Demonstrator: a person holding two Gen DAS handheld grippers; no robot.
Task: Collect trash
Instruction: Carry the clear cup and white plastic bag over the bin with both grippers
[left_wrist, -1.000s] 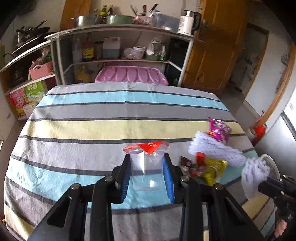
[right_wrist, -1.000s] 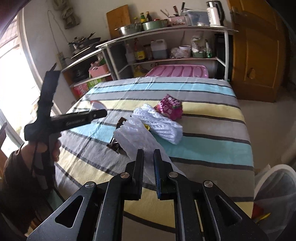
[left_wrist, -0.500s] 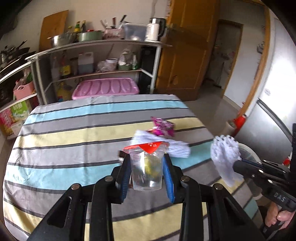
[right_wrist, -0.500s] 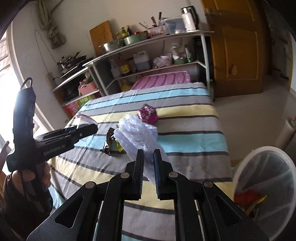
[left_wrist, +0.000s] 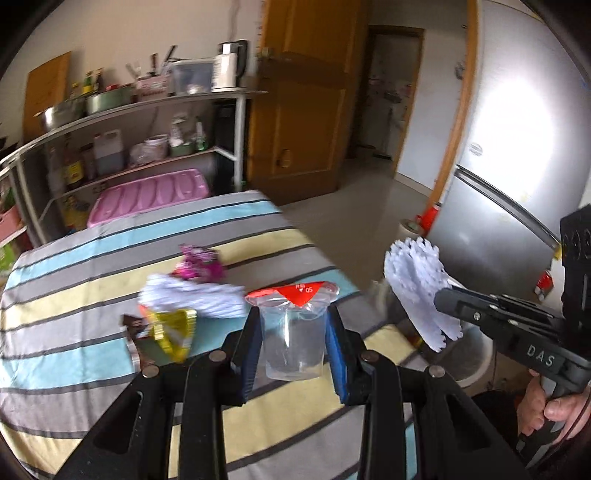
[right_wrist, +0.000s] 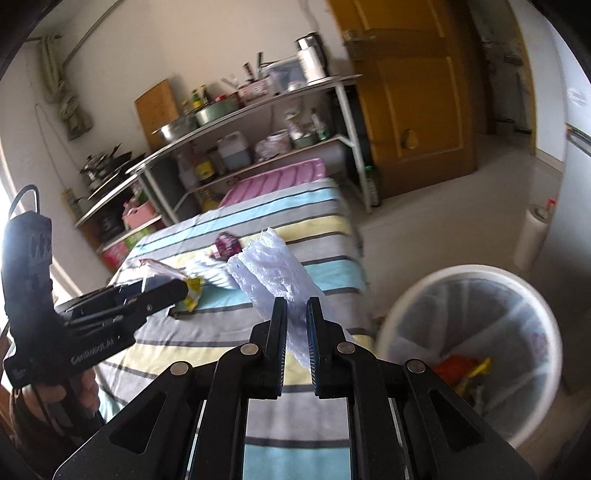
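Clamping a clear plastic cup (left_wrist: 293, 332), left gripper (left_wrist: 293, 334); right gripper (right_wrist: 296, 334) pinching white foam netting (right_wrist: 275, 273).

1. We mount one fisheye camera on each handheld gripper, looking forward and downward along its two fingers, which fill the lower frame at close range.
2. In the left wrist view we look across the striped table (left_wrist: 92, 295) toward the shelf rack (left_wrist: 140, 110) and wooden door (left_wrist: 303, 110); the right gripper (left_wrist: 443, 299) enters from the right edge.
3. In the right wrist view we face the same table (right_wrist: 325, 236), rack (right_wrist: 258, 110) and door (right_wrist: 413, 92), with the white bin (right_wrist: 535, 306) at lower right and the left gripper (right_wrist: 177, 290) at left.
4. Both views share the table surface, rack and door.
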